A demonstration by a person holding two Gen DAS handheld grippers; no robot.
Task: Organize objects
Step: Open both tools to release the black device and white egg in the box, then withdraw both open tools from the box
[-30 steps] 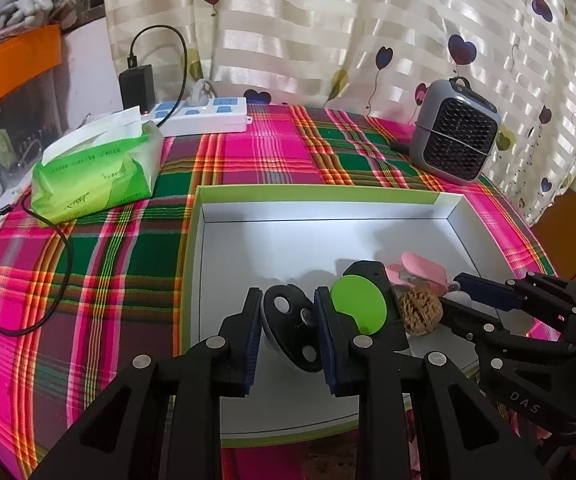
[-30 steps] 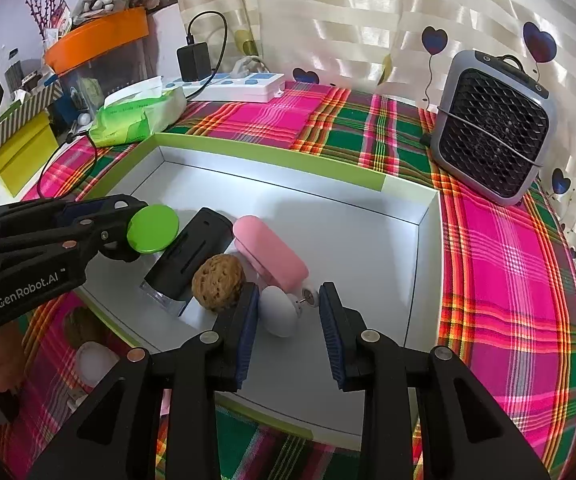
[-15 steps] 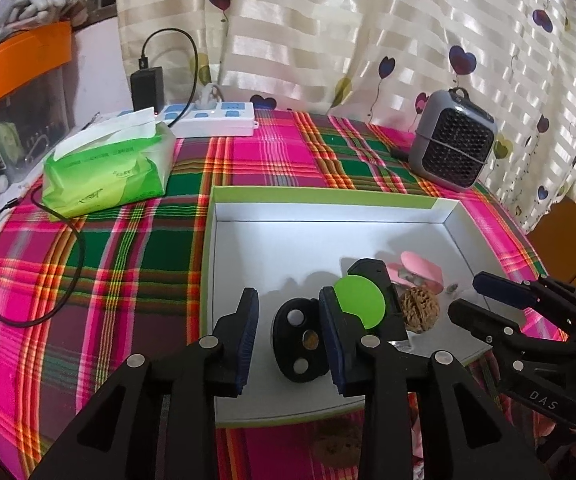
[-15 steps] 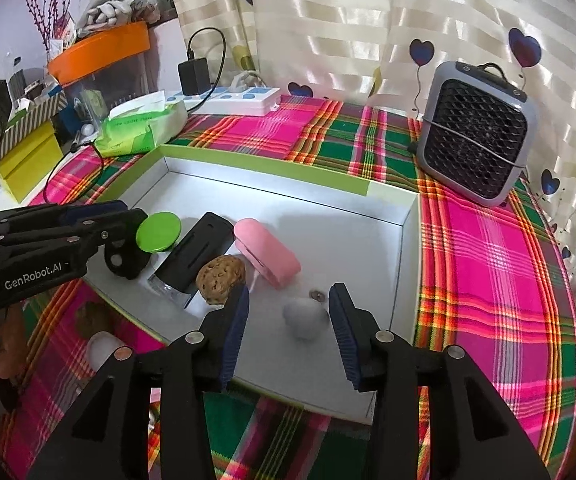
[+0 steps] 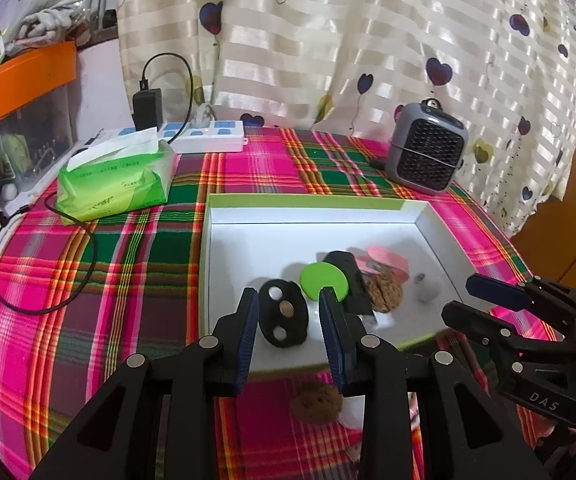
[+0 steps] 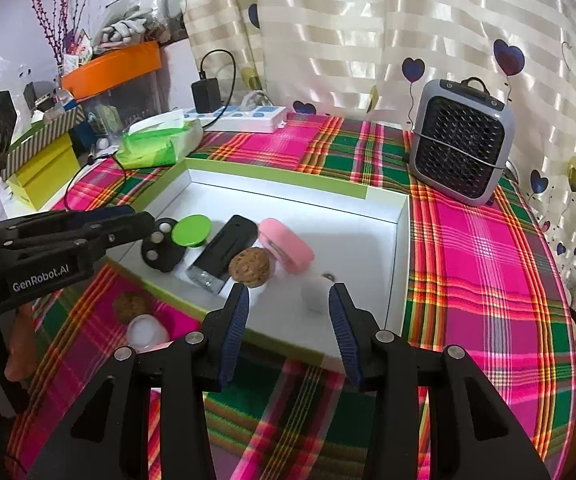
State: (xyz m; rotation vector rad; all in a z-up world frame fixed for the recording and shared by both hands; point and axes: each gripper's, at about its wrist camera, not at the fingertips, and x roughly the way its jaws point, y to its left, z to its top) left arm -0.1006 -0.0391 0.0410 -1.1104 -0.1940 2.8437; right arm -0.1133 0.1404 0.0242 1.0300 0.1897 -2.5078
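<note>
Sorting loose items into the white tray (image 5: 440,236) with the green rim, on the plaid tablecloth (image 5: 136,264). Hovering both grippers above the tray's near edge, empty. Left gripper (image 5: 288,336) standing with jaws spread, framing but not touching the black oval piece with three round spots (image 5: 282,312), which is lying inside the tray at its near left corner. Right gripper (image 6: 288,320) also gaping wide, gripping nothing, with the small white egg-shaped object (image 6: 314,288) lying on the tray floor beyond its fingertips.

Sitting already in the tray: a green round lid (image 6: 191,231), a black rectangular device (image 6: 224,252), a pink stapler-like case (image 6: 286,248) and a walnut (image 6: 249,267), clustered close together and partly touching.

Judging the step: between placements, with both tools free. Remaining outside, on the cloth just in front of the tray's near rim: a second walnut (image 6: 130,307) and a white rounded object (image 6: 148,332), lying side by side.

Calling next, probably, for lowering one open gripper over either leftover, centring the jaws around it, closing gently since round shapes tend to roll or squirt out, then lifting over the rim into a bare patch of tray.
</note>
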